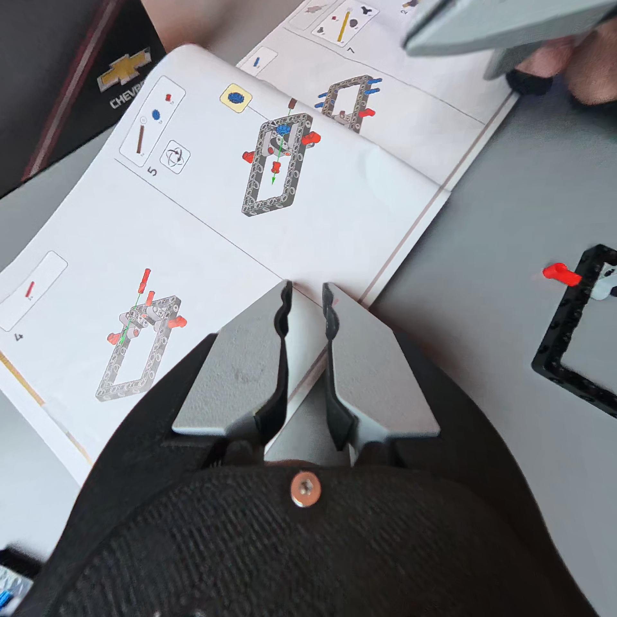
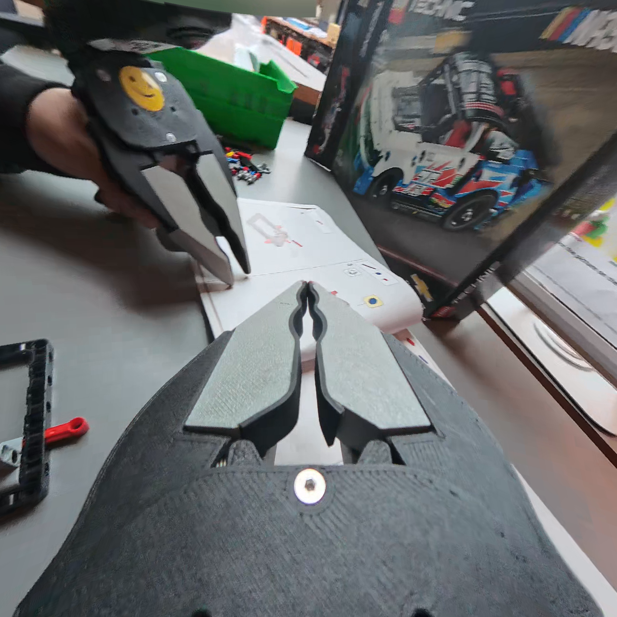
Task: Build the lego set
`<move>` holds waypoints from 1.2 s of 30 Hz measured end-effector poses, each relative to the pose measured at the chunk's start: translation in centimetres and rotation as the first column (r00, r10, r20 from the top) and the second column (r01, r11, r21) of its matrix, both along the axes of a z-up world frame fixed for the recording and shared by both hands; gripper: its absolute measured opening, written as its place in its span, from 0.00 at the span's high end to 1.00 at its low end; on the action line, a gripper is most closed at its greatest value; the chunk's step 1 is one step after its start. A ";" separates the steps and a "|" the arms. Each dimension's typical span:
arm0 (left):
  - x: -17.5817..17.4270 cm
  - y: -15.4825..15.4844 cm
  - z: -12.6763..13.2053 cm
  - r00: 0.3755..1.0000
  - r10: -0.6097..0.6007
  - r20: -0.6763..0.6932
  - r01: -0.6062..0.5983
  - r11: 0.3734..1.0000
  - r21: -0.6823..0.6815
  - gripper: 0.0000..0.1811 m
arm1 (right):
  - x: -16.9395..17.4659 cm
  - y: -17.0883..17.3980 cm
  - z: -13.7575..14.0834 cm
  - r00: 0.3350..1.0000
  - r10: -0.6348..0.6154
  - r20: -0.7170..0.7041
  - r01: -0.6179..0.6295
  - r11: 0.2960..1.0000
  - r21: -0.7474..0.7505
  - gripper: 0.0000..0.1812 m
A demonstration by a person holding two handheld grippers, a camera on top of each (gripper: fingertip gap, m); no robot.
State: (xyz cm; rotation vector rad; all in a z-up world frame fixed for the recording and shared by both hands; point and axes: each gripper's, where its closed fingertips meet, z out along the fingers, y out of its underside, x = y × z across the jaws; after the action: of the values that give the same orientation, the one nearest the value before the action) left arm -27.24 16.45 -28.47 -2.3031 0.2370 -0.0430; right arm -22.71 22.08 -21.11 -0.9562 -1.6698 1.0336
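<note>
1. Grey bench (image 2: 110, 300) carries an open instruction booklet (image 1: 233, 240), its pages printed with drawings of a rectangular frame and red pins.
2. Left claw (image 1: 306, 287) hangs over the booklet's near edge, its jaws a narrow gap apart with nothing between them; in the right wrist view its tips touch or almost touch the page, and a hand (image 2: 63, 140) grips it from the left.
3. Right claw (image 2: 307, 287) has its jaws pressed together at the tips, holding nothing, and points across the booklet toward the box.
4. In the left wrist view the right claw shows only as a grey finger at the far right corner, with fingers of the person's other hand just beneath it.
5. Black lego frame (image 1: 574, 330) lies flat on the bench, to the right of the booklet in the left wrist view and apart from both claws.
6. A red pin (image 1: 562, 274) sticks outward from one long side of the frame, and a small light grey piece (image 1: 606, 287) sits inside it near the pin.
7. Set box (image 2: 450, 133), dark with a picture of a white, blue and red car, stands upright against the booklet's far right side.
8. Beyond the booklet, a heap of loose pieces (image 2: 248, 167) lies before a green bin (image 2: 233, 96).
</note>
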 end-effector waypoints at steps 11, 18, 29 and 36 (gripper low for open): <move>1.7 0.4 1.1 0.994 -0.039 -0.105 0.046 0.997 0.063 0.89 | 0.1 5.1 -0.9 0.962 -0.270 0.032 0.270 0.963 0.012 1.00; 1.8 0.4 1.2 0.993 -0.046 -0.109 0.054 0.996 0.071 0.90 | 0.3 6.1 -0.7 0.948 -0.316 0.030 0.317 0.948 -0.032 1.00; 0.0 -0.1 1.7 0.997 -0.004 -0.076 0.009 0.998 0.062 0.89 | 0.0 5.8 -1.2 0.957 -0.281 0.074 0.285 0.957 -0.049 0.99; -16.9 -7.8 6.6 0.947 0.293 -0.133 -0.305 0.948 -0.086 0.89 | 0.2 5.6 -0.6 0.964 -0.263 0.039 0.265 0.962 -0.069 1.00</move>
State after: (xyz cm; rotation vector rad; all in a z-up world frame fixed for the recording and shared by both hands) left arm -44.16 8.67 -21.92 -2.4259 -0.0599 0.2419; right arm -22.46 27.67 -21.74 -1.2118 -1.4868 0.9085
